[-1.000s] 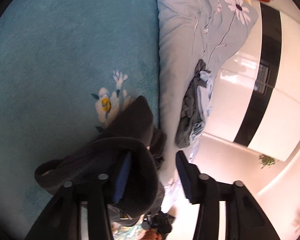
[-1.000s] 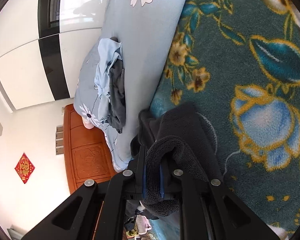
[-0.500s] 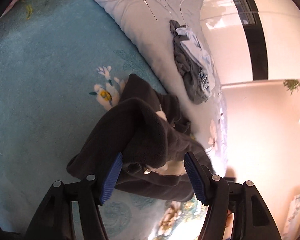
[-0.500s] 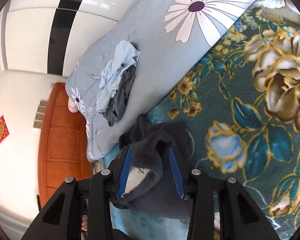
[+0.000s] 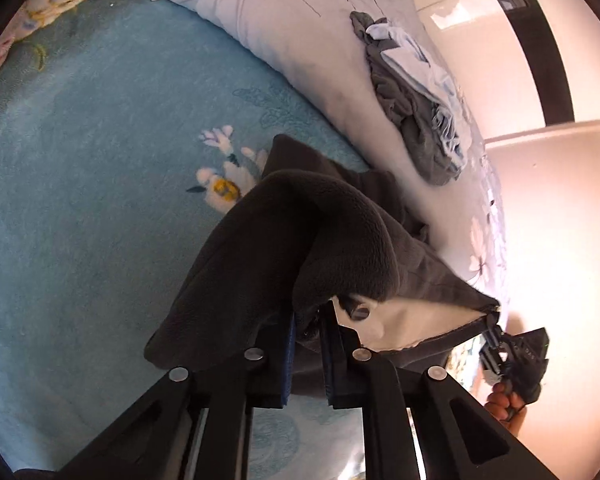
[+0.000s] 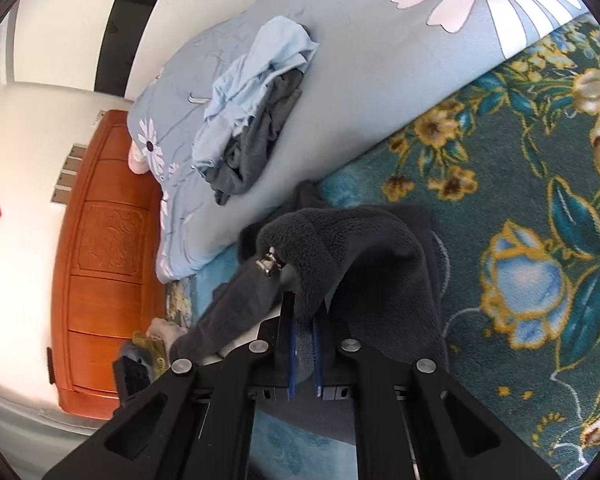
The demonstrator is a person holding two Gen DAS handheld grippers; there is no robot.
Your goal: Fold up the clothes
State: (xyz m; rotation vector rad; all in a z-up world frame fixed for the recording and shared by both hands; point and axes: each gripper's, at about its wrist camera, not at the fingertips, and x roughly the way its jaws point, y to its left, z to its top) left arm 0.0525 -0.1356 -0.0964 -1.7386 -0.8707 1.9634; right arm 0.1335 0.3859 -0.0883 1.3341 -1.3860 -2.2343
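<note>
Left wrist view: your left gripper (image 5: pixel 307 322) clamped on dark fleece garment (image 5: pixel 284 240), frame centre, cloth bunched over blue pads. Garment drapes over teal blanket (image 5: pixel 84 184); far corner stretched to your right gripper (image 5: pixel 494 330), lower right. Grey-and-blue clothes pile (image 5: pixel 416 96) on pale duvet (image 5: pixel 300 16), upper right.

Right wrist view: your right gripper (image 6: pixel 303 322) pinched on fleece garment (image 6: pixel 364 248), centre. Floral blanket (image 6: pixel 520 184) right. Clothes pile (image 6: pixel 252 112) on duvet (image 6: pixel 372 40), upper centre. Wooden headboard (image 6: pixel 108 264) left.
</note>
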